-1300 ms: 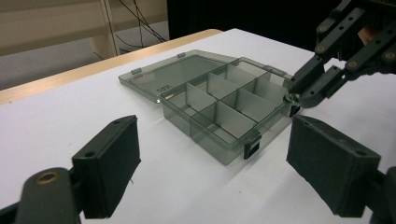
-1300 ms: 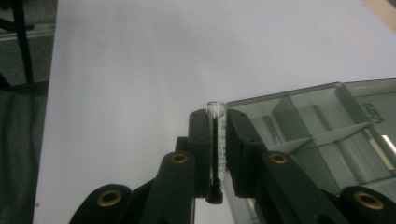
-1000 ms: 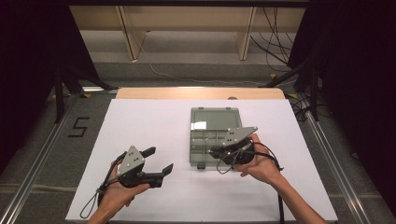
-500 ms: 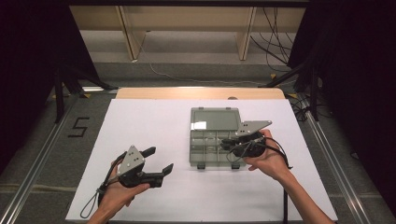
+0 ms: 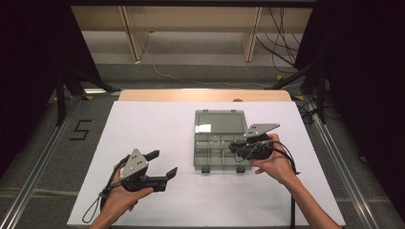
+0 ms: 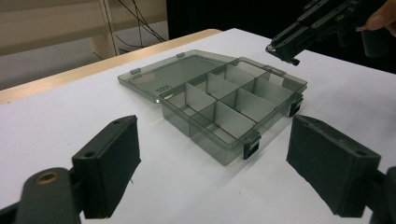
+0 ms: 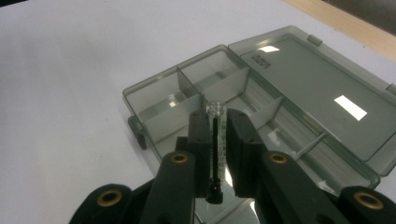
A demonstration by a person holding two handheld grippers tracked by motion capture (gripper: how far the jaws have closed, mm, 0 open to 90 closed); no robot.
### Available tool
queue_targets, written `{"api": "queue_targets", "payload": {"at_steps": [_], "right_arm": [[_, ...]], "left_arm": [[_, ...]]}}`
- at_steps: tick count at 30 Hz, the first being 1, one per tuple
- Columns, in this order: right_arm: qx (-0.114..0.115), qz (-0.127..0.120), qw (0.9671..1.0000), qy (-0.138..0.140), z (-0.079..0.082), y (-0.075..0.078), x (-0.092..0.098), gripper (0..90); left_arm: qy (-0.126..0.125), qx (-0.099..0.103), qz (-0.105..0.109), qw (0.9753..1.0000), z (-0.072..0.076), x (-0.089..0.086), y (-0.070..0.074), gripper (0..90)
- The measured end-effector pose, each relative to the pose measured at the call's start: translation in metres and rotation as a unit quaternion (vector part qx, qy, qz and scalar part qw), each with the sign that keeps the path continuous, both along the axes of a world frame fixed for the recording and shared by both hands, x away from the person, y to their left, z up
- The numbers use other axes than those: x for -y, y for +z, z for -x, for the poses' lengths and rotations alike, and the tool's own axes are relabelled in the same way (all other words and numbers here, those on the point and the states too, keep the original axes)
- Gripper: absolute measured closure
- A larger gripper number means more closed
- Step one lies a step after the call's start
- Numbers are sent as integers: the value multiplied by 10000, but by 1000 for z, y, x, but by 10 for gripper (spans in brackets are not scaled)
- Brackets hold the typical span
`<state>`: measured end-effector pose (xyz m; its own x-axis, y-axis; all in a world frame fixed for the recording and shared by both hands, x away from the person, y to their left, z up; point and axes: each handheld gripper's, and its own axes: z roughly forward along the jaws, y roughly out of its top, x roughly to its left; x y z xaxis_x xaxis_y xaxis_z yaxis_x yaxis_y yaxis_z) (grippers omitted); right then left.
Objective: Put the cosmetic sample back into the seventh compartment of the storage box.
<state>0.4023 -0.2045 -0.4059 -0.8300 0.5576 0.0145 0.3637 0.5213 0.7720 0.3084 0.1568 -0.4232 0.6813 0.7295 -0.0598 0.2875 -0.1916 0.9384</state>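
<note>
I've got the right gripper (image 5: 237,148) out over the near-right part of the organiser box (image 5: 219,143), jaws clamped on a small clear tube (image 7: 216,135) w/ a dark rod inside it. In the right gripper view the tube stands btwn the two black pads, its clear end poking out past the jaw tips, dark end down near the jaw roots. Below it I see the box's compartments; can't tell which one it's exactly over, and it looks held above the dividers, not resting on them.

Box is smoky grey transparent plastic, lid (image 5: 220,121) folded flat open on the far side, tray part nearer me w/ two dark latches on its near edge. It sits right of centre on the white table top (image 5: 157,124). Compartments look bare as far as I can make out in the left gripper view.

Left gripper (image 5: 161,164) is well apart from the box, near-left on the table, held in my left hand (image 5: 119,195) just above the surface. Its jaws stand wide apart, nothing btwn them; the left gripper view looks across at the box (image 6: 224,102) framed btwn the two pads, right gripper (image 6: 282,46) hovering over the box's far-right corner in that view
</note>
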Motion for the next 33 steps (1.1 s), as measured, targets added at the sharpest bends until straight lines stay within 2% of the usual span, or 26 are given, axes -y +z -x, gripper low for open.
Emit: {"api": "queue_targets", "payload": {"at_steps": [4, 11, 12, 15, 18, 33], "right_arm": [[-132, 21, 9999, -89, -2, -8, 1, 812], [-216, -38, 9996, -148, -4, -14, 1, 812], [-307, -73, 9993, -179, -4, -16, 1, 812], [-276, -69, 9994, -212, -5, -19, 1, 812], [-374, -105, 9989, -248, -6, -23, 1, 811], [-444, -160, 9983, -353, -9, -33, -2, 811]], "left_arm": [[-5, -3, -1, 10000, 0, 0, 0, 164], [-10, 4, -7, 10000, -1, 0, 0, 165], [-8, -1, -5, 10000, -1, 0, 0, 165], [-11, -4, -9, 10000, -1, 0, 0, 165], [8, -19, -18, 10000, -1, 0, 0, 165], [-6, -21, 0, 10000, -1, 1, -1, 165]]}}
